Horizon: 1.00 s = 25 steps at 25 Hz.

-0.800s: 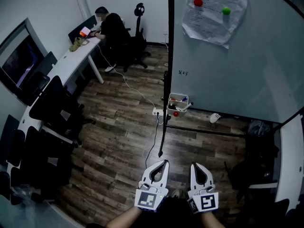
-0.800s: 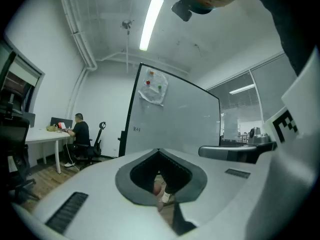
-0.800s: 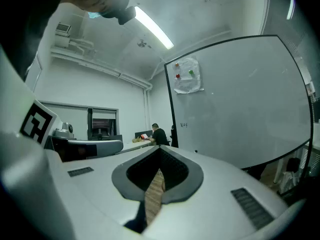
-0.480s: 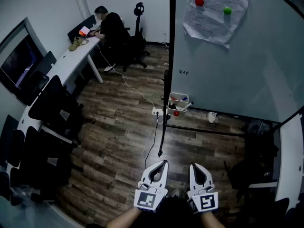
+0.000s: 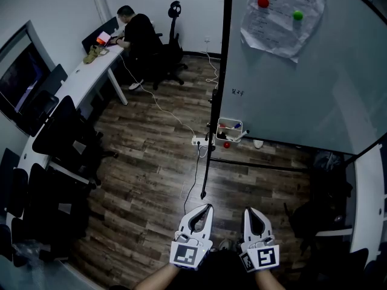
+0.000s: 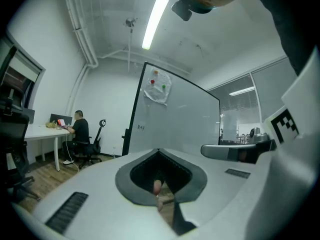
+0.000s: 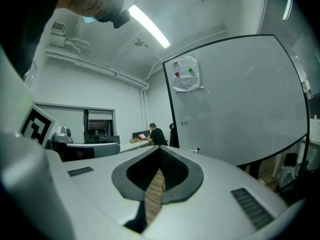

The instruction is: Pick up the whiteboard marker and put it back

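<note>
My left gripper [image 5: 207,208] and right gripper [image 5: 247,211] keep their jaws clenched and empty. The whiteboard [image 5: 302,89] ahead has edged slightly rightward, and its tray [image 5: 228,126] remains far ahead, unreached.

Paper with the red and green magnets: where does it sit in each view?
Head view: paper at the top right.
Left gripper view: paper above centre.
Right gripper view: paper above centre, slightly right.
Shared landmark: the seated person, left of the paper in all three views.
</note>
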{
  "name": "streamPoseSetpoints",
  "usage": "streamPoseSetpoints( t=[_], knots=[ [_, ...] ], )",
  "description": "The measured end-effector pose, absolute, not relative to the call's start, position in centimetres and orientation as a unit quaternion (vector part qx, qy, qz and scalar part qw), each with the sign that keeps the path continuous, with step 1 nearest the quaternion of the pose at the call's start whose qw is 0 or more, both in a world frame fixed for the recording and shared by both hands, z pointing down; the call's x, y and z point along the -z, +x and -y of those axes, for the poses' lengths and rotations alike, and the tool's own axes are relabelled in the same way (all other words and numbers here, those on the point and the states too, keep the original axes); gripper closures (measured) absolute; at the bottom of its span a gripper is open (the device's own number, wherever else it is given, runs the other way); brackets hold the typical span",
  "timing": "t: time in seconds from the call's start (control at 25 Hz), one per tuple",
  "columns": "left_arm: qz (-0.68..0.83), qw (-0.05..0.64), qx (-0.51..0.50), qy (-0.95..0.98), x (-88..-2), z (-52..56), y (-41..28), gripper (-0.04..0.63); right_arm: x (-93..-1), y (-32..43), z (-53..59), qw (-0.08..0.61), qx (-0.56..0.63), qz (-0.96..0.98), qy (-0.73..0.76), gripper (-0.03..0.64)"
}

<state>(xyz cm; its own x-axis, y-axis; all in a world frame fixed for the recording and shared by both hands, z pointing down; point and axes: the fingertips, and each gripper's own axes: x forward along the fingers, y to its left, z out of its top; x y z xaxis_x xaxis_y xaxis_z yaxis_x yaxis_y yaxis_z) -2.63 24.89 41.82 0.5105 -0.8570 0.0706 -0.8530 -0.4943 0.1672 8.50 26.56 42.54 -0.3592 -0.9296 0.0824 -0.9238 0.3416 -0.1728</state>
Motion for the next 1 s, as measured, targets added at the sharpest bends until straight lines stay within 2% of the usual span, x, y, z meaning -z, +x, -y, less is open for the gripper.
streamPoseSetpoints(
  t=[0.36, 1.0],
  knots=[
    [0.468, 0.092, 0.013, 0.879, -41.9, -23.9, -5.4, 0.588, -41.8, 6.9, -26.0, 0.013, 0.079, -0.796, -0.6, 0.603],
    [0.458, 0.103, 0.013, 0.883, -42.8, -22.0, -5.6, 0.588, -43.5, 5.9, -23.7, 0.001, 0.089, -0.792, -0.604, 0.603]
  ],
)
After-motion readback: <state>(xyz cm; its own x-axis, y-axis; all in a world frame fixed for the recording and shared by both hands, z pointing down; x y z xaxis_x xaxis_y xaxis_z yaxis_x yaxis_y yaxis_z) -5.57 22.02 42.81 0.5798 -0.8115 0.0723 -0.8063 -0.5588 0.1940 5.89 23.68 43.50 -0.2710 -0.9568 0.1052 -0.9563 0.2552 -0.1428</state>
